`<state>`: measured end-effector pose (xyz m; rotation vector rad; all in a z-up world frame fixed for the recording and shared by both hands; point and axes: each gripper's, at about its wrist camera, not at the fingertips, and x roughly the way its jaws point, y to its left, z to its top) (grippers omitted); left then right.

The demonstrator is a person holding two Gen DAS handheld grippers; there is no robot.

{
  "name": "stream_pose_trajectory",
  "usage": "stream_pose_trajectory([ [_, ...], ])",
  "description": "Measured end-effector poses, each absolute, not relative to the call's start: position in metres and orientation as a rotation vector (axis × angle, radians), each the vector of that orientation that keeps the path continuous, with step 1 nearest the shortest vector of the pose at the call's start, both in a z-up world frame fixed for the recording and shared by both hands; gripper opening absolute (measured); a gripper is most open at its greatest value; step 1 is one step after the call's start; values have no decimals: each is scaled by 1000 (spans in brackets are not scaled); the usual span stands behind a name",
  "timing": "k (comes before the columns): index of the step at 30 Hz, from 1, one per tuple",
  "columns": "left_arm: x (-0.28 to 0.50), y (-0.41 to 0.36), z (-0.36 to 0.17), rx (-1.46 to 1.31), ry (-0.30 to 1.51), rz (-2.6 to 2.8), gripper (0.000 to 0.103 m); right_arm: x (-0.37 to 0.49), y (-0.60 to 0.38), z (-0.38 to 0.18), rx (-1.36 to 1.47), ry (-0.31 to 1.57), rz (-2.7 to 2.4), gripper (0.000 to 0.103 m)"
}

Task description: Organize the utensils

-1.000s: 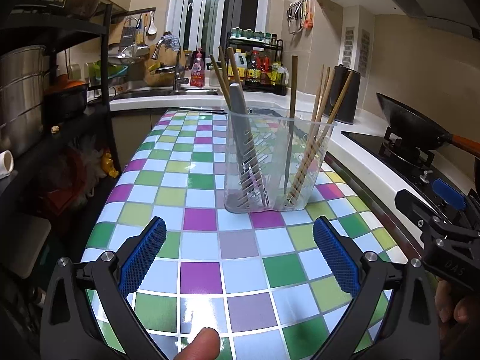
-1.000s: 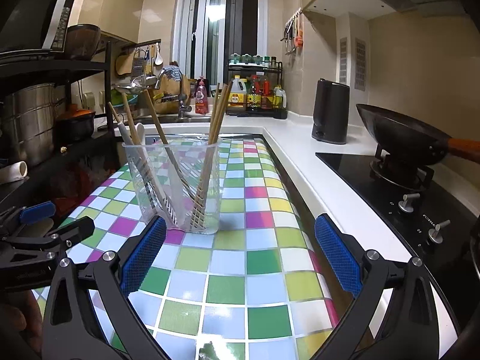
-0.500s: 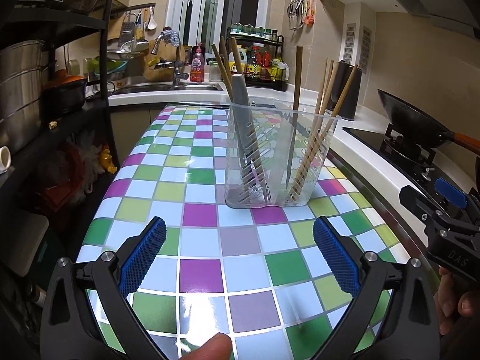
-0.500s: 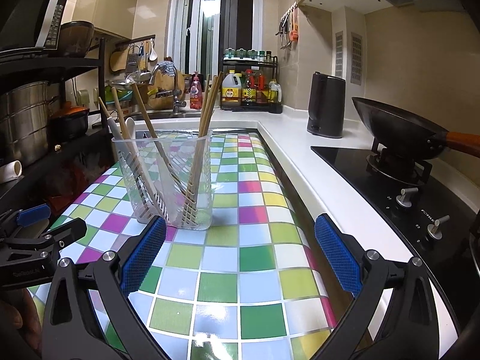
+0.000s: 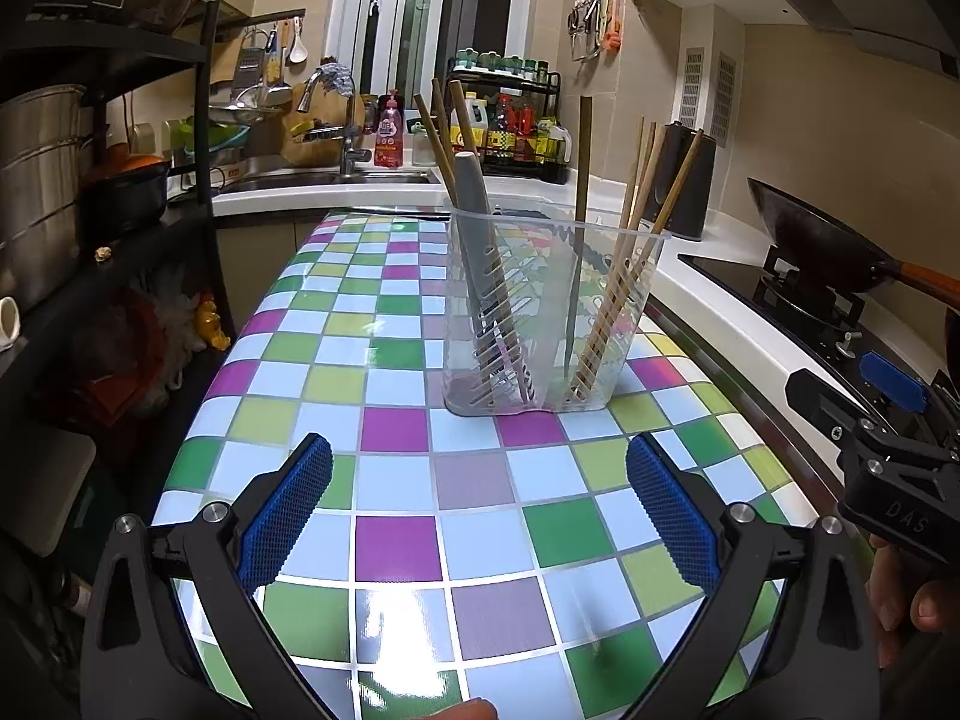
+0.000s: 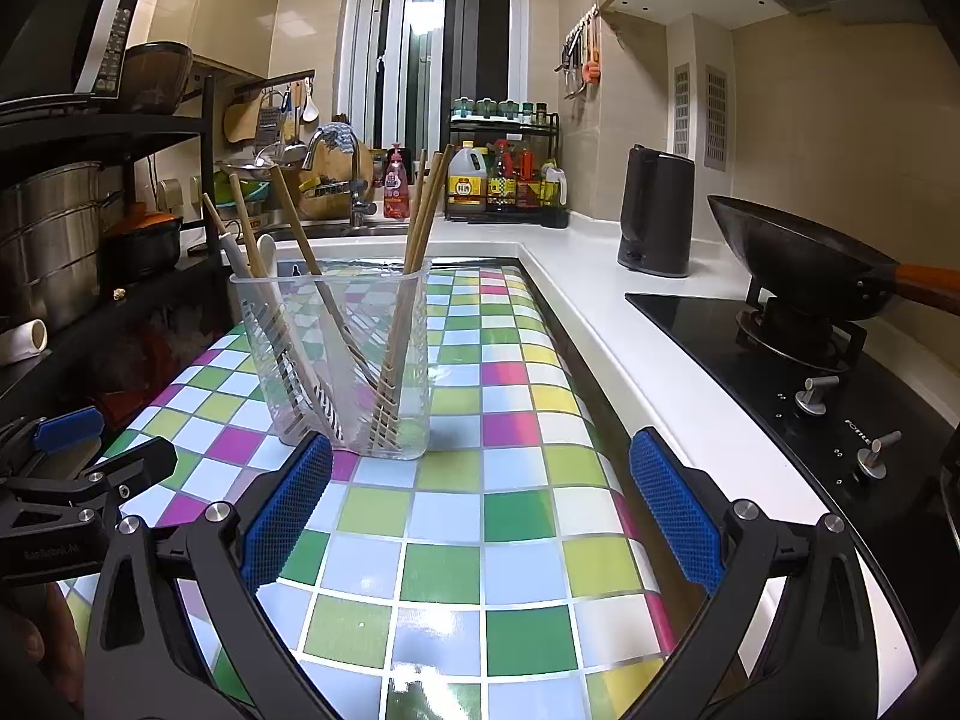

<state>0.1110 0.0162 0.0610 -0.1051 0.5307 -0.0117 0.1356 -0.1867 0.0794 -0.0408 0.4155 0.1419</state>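
On the checkered surface (image 5: 396,534) the clear utensil holder (image 5: 549,324) stood upright with chopsticks (image 5: 624,264) leaning inside, both grippers (image 5: 477,516) (image 6: 480,510) spread empty, where a careless reach might tip it

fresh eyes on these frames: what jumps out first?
The checkered tabletop in bright colours fills both views. On it stands a clear utensil holder with chopsticks fanning out. Both grippers, left gripper and right gripper, are open and empty short of it.
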Motion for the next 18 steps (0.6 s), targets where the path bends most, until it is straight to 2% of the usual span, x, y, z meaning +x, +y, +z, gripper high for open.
stream_pose_trajectory([
  [18,113,11,61,-92,539,-24,95,135,-185,79,-43,419,145,98],
])
